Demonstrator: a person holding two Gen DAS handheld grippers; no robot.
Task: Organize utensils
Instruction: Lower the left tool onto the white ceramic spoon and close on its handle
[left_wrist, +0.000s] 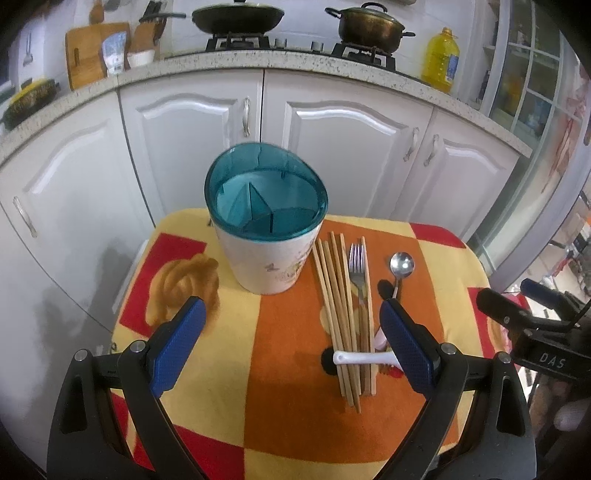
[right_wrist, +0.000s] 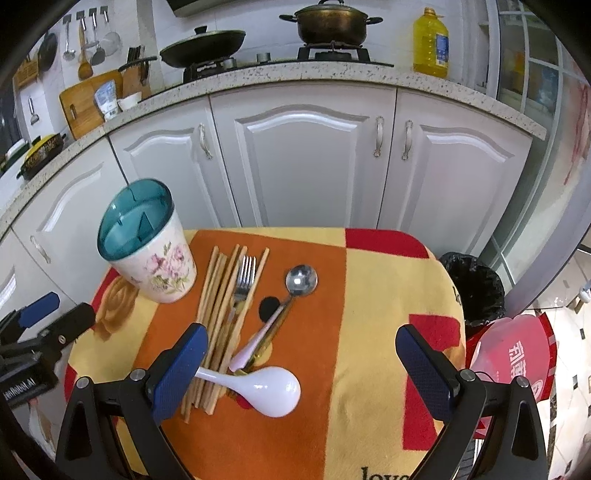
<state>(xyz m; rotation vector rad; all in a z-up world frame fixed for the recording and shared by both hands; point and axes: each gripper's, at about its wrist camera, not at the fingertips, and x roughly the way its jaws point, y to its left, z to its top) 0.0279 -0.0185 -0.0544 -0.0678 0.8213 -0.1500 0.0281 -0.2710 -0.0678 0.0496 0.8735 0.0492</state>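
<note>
A floral utensil holder (left_wrist: 266, 221) (right_wrist: 147, 247) with a teal divided rim stands at the table's far left. Beside it lie several wooden chopsticks (left_wrist: 338, 295) (right_wrist: 218, 314), a metal fork (left_wrist: 357, 273) (right_wrist: 244, 280), a metal spoon with a pink handle (left_wrist: 402, 266) (right_wrist: 301, 281) and a white ladle-spoon (right_wrist: 266, 389) (left_wrist: 364, 357) across the chopsticks' near ends. My left gripper (left_wrist: 291, 314) is open and empty, hovering in front of the holder. My right gripper (right_wrist: 301, 345) is open and empty above the spoons.
The small table has a red, orange and yellow cloth (left_wrist: 284, 369) (right_wrist: 369, 295). White cabinets (right_wrist: 306, 158) and a counter with pots stand behind. A black-lined bin (right_wrist: 476, 288) and a red stool (right_wrist: 513, 350) are on the right.
</note>
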